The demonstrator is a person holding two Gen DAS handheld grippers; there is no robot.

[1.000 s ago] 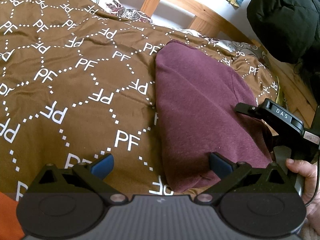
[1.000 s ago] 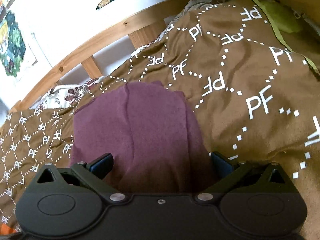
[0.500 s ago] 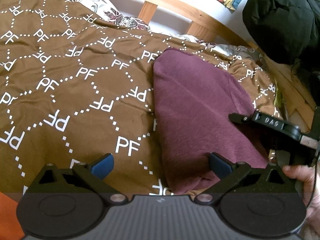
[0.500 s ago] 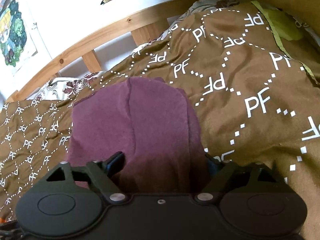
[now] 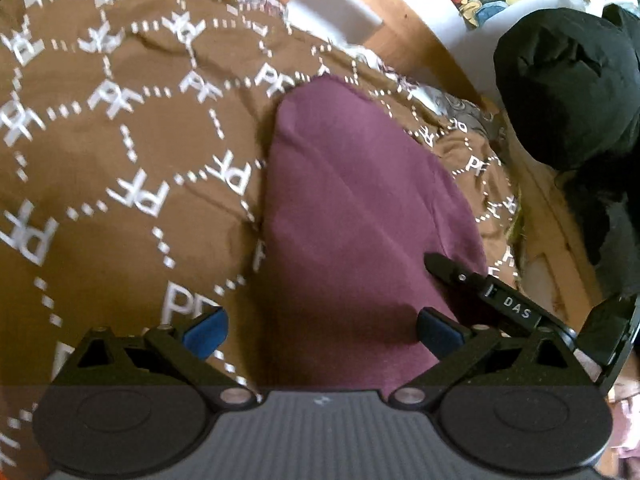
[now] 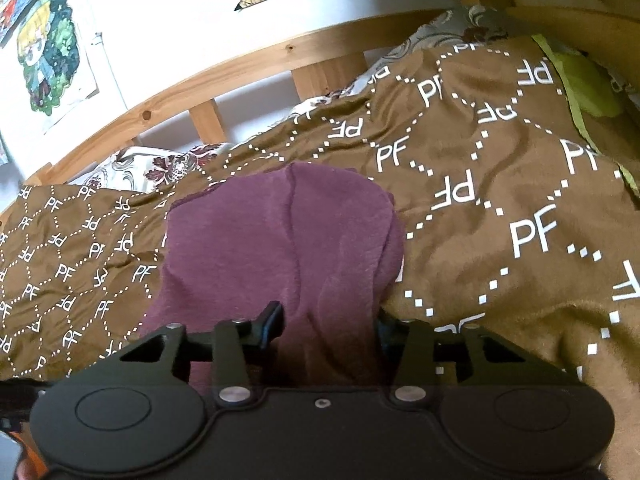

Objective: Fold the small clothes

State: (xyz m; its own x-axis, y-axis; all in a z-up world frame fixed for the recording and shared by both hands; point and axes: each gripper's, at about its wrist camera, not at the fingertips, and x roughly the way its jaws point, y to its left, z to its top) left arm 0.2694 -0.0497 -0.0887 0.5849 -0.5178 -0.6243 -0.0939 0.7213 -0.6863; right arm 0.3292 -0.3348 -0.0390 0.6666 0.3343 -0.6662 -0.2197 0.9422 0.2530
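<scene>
brown PF-print blanket (image 5: 120, 152), wooden bed frame (image 6: 240, 76), black bundle (image 5: 568, 92), wall poster (image 6: 52, 56)

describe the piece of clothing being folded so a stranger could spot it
Look at the bed's brown blanket with white PF letters. In its middle lies the purple garment, folded into a rounded slab. It is the only plain, unpatterned purple cloth there.

A bedroom in a home. A bed is spread with a brown blanket (image 6: 500, 184) printed with white "PF" letters, over a floral sheet (image 6: 148, 168). Behind it runs a slatted wooden bed frame (image 6: 240, 76) against a white wall hung with colourful cartoon posters (image 6: 48, 52). A dark bundle of fabric (image 5: 568, 84) sits nearby.
</scene>
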